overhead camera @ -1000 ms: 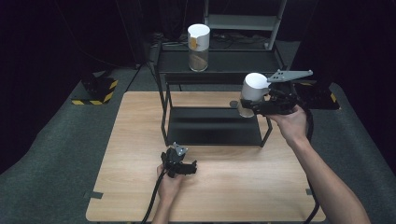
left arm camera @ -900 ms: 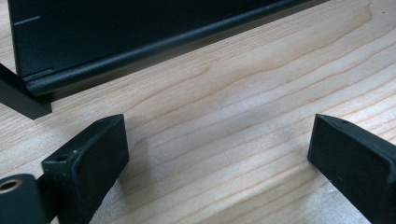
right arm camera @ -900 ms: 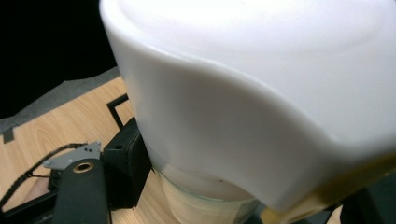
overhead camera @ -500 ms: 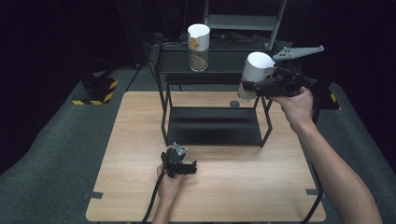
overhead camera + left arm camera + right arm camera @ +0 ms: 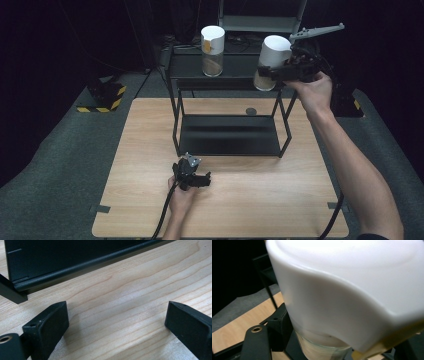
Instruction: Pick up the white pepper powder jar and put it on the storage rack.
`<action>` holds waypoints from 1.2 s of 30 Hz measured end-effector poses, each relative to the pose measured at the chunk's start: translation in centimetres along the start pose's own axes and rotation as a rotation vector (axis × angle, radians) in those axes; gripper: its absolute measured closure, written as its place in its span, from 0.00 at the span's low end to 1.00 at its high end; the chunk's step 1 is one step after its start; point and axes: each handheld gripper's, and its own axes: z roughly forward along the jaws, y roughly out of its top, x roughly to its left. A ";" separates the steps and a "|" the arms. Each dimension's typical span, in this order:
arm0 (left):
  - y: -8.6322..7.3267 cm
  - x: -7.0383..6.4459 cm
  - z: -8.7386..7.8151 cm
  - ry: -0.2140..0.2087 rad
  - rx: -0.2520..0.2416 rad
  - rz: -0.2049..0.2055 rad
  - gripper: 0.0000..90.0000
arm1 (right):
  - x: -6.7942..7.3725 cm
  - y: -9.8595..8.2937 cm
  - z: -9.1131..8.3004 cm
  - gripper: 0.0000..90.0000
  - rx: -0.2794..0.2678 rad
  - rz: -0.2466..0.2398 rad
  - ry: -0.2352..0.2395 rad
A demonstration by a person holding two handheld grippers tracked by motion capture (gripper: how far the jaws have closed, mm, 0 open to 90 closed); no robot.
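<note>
Up and back went the right gripper (image 5: 272, 75) since a second ago. Then it held the jar (image 5: 270, 62) low, by the right front corner of the black rack (image 5: 230, 135). Now the jar is up by the right end of the rack's top shelf (image 5: 235, 75). The left gripper (image 5: 192, 176) has not moved at all.

The right gripper is clamped on the jar. The jar has a big white lid and a clear glass body with something tan inside. In the high view its bottom is at the front right edge of the top shelf. I cannot tell if it touches the shelf or hangs just over it. In the right gripper view the white lid (image 5: 347, 290) is very close and the glass (image 5: 322, 347) shows under it.

A second jar (image 5: 212, 50) just like it stands on the top shelf, well to the left of the held jar.

The left gripper rests on the tabletop (image 5: 150, 150) just in front of the rack, near its left front leg. A hand (image 5: 180, 202) holds it from behind. In the left gripper view its jaws are spread wide apart with bare wood between them. The rack's bottom shelf (image 5: 75, 262) lies just past them.

A small round dark thing (image 5: 251, 111) lies on the tabletop behind the rack's bottom shelf.
</note>
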 end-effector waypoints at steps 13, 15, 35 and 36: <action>0.0 0.0 0.0 -0.002 0.001 0.000 0.06 | 0.5 2.6 3.8 0.33 0.036 0.047 -0.093; 0.0 0.0 0.0 -0.002 0.001 -0.001 0.06 | 0.6 2.9 4.3 0.34 0.043 0.053 -0.108; 0.0 0.0 0.0 0.000 0.001 0.001 0.06 | 0.5 3.9 7.4 0.33 0.071 0.108 -0.152; 0.0 0.0 0.0 0.000 0.001 0.001 0.06 | 0.5 3.9 7.4 0.33 0.073 0.107 -0.151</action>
